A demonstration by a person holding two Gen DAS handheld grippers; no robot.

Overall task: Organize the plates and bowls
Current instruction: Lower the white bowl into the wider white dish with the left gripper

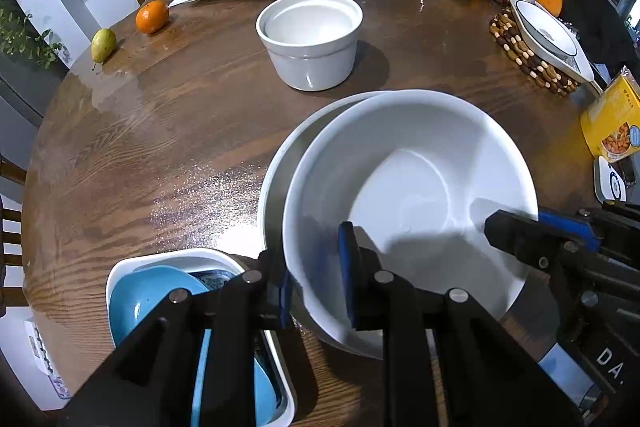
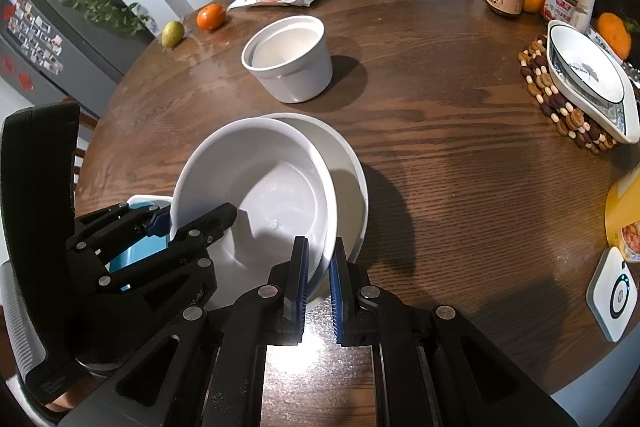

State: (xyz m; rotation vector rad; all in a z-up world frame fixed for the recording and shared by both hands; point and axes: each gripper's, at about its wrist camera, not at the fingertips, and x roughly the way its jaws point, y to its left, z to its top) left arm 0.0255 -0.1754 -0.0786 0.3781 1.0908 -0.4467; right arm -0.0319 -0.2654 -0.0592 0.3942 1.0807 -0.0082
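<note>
The white bowl (image 2: 256,195) sits tilted in the wider bowl (image 2: 352,187) beneath it, rims out of line. I hold it by its rim from both sides: my left claw (image 1: 316,279) is clenched on the rim's left edge, my right claw (image 2: 318,279) clamped on the near right edge. It looks like glazed ceramic, so I judge it stiff, weighty, slick and chippable; the rim is the only real hold. Left of it lies the dish of blue plates (image 1: 152,291); beyond it stands the tall pot (image 1: 310,39) on the table (image 1: 140,147).
</note>
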